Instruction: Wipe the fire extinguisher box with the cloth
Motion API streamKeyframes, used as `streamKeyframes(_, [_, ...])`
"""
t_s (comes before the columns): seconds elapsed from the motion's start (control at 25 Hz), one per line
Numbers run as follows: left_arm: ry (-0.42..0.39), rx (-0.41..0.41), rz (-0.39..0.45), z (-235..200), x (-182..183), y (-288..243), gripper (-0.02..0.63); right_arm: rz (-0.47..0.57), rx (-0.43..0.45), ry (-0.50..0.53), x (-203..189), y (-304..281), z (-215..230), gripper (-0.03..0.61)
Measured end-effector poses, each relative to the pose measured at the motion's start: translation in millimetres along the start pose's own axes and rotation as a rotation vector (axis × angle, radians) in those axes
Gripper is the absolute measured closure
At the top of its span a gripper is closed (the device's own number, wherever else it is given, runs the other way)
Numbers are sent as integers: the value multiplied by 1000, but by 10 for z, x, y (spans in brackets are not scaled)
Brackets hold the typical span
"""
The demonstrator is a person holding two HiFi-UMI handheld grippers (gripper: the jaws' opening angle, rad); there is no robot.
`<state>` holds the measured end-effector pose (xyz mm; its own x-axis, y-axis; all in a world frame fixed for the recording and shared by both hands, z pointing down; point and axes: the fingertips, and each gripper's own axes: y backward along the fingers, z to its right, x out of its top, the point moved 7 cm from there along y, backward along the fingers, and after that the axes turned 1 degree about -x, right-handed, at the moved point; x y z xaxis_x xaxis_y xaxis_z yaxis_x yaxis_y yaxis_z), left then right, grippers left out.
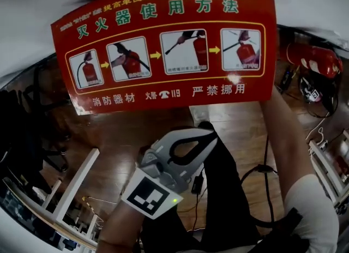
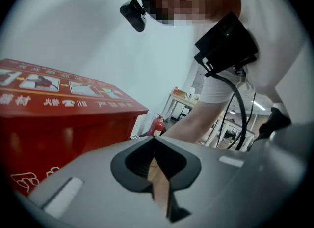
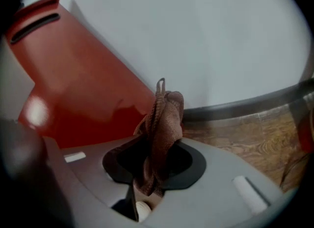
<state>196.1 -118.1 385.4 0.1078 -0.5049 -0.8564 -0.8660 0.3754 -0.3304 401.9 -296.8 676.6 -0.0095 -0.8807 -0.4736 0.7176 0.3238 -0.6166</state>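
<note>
The red fire extinguisher box (image 1: 163,44) fills the upper head view, its lid printed with white instruction pictures. My left gripper (image 1: 203,133) hovers in front of the box and below its lid, jaws shut with nothing between them; the left gripper view shows the box (image 2: 59,124) to its left. The right forearm (image 1: 289,143) reaches past the box's right edge, so that gripper is hidden in the head view. In the right gripper view my right gripper (image 3: 156,146) is shut on a brown cloth (image 3: 164,119), which sticks up beside the box's red side (image 3: 73,84).
Red fire extinguishers (image 1: 316,61) stand on the wooden floor (image 1: 136,137) to the right of the box, with black cables (image 1: 267,170) nearby. A white frame (image 1: 71,192) lies at lower left. A pale wall (image 3: 196,35) rises behind the box.
</note>
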Motion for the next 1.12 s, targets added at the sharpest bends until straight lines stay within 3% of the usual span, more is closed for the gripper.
streamKeyframes(0.24, [-58, -31, 69, -84, -324, -146, 615, -26, -138, 47, -305, 117, 53, 482])
streamKeyframes(0.4, [-64, -35, 62, 68, -396, 58, 615, -44, -198, 117, -488, 302, -95, 482])
streamKeyframes(0.6, [-61, -22, 78, 364, -271, 496, 615, -46, -135, 324, -547, 1007, -1179, 482])
streamKeyframes(0.84, [-34, 16, 99, 502, -202, 914, 615, 82, -5, 446, -196, 1393, -2414, 482])
streamKeyframes(0.96, [-10, 48, 129, 473, -231, 1025, 615, 86, 6, 475, -90, 1180, -2466, 482])
streamKeyframes(1.12, [20, 78, 164, 349, -377, 1128, 615, 40, -22, 436, -229, 725, -2138, 482])
